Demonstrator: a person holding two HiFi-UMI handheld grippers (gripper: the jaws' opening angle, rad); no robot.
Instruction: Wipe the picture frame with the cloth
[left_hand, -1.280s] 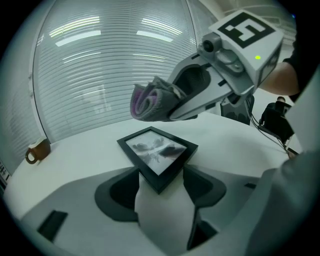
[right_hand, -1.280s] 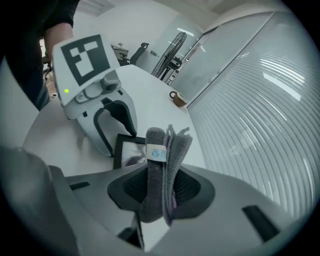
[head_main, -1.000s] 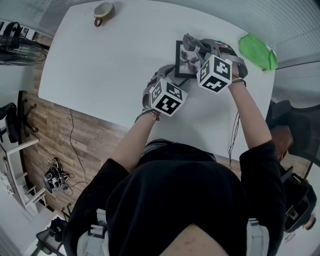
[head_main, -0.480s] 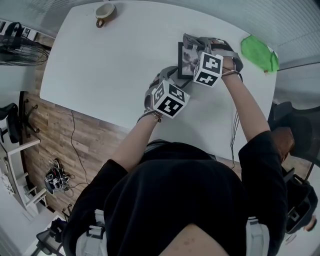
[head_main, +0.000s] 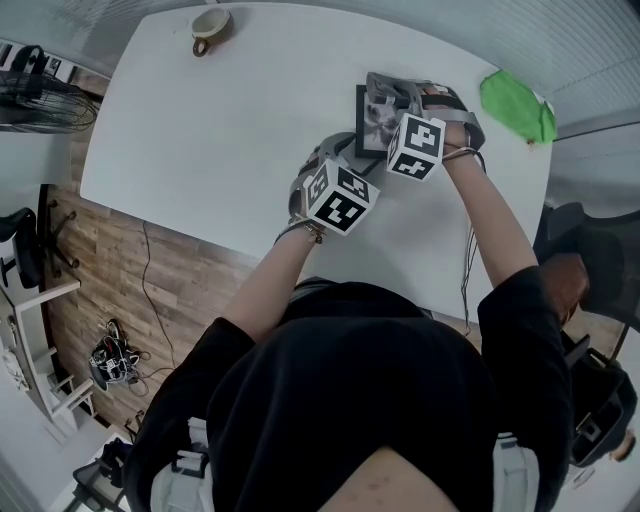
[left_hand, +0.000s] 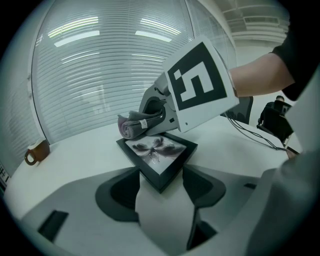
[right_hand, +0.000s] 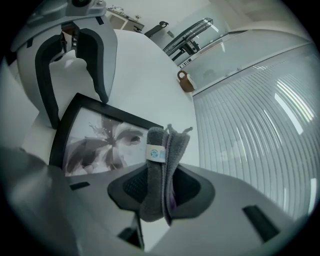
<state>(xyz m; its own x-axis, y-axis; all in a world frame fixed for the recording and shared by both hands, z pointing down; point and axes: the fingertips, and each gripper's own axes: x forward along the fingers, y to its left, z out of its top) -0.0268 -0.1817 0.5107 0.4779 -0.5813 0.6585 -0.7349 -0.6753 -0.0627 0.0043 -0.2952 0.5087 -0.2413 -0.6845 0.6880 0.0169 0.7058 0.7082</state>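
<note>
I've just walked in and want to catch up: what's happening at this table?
A person holds a gripper in each hand over a white table. The left gripper clamps one corner of a black picture frame, lying flat, between its fingers. The right gripper pinches a folded grey cloth, which appears to rest on the frame's far side, so wiping looks under way.

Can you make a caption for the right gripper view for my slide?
Right gripper pinching a folded grey cloth at the black picture frame.
</note>
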